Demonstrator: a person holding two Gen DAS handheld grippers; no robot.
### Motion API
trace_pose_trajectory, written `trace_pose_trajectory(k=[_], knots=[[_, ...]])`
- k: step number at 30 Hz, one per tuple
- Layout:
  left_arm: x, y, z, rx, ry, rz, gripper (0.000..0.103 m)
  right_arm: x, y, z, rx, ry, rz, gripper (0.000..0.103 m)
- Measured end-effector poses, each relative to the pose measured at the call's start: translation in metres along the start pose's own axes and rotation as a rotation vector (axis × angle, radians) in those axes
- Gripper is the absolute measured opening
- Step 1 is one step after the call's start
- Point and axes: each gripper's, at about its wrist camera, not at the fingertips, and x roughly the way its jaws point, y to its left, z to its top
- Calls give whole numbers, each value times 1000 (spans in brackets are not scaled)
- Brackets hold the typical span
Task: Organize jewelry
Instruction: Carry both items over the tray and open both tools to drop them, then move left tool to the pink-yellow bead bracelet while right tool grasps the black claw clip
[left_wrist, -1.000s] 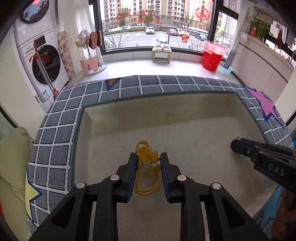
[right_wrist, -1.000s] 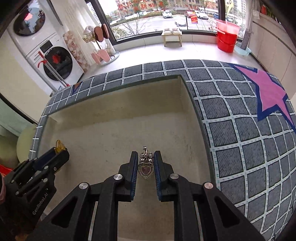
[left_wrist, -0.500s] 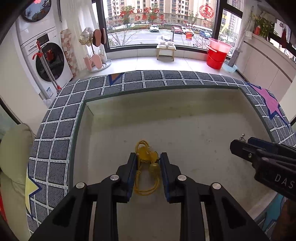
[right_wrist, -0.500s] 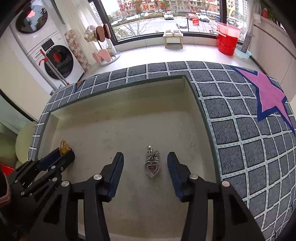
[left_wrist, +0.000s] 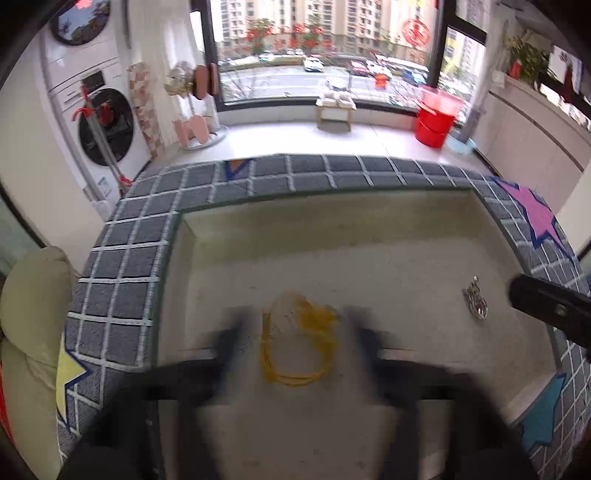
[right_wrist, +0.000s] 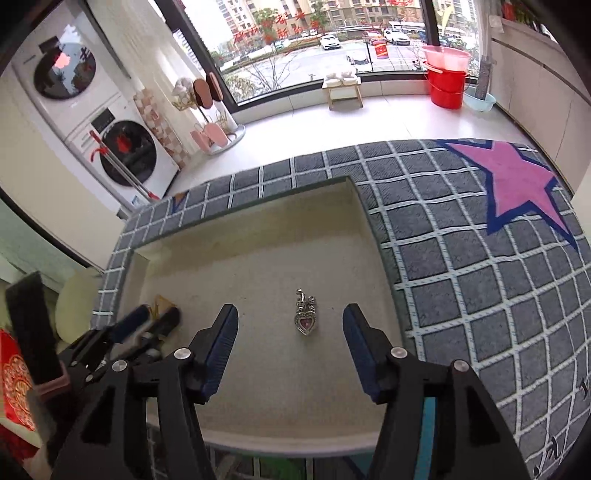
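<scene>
A yellow beaded necklace (left_wrist: 299, 343) lies on the floor of a shallow beige tray (left_wrist: 369, 229). My left gripper (left_wrist: 299, 350) is blurred by motion, its fingers spread wide on either side of the necklace and apart from it. A silver heart pendant with a pink stone (right_wrist: 306, 317) lies on the tray floor; it also shows in the left wrist view (left_wrist: 476, 303). My right gripper (right_wrist: 291, 343) is open and empty, just behind the pendant. In the right wrist view the left gripper (right_wrist: 147, 325) sits at the tray's left with a bit of the necklace (right_wrist: 160, 301) showing.
The tray rests on a grey checked rug (right_wrist: 480, 277) with a pink star (right_wrist: 517, 184). A cream cushion (left_wrist: 26, 295) lies left of the rug. Washing machines (right_wrist: 122, 147), a red bucket (right_wrist: 447, 83) and a small stool (right_wrist: 341, 86) stand beyond.
My left gripper has opened and let go of the yellow necklace, which now lies on the tray. My right gripper had released the pendant half a second ago and has opened wider and drawn back.
</scene>
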Motion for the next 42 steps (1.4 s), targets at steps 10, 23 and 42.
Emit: trace_pose_trajectory(k=[10,23,42], knots=[[-54,18,-5,-6,-116,-19,103,-44,-13,-22,50,-42,45,82],[-116,41,-88,21,-59,-89,103,-110,-18,-84,34,-85,64,103],[-147,17,-183,160,-12,-143,103,-114,-52,-193,60,62,-70,103]])
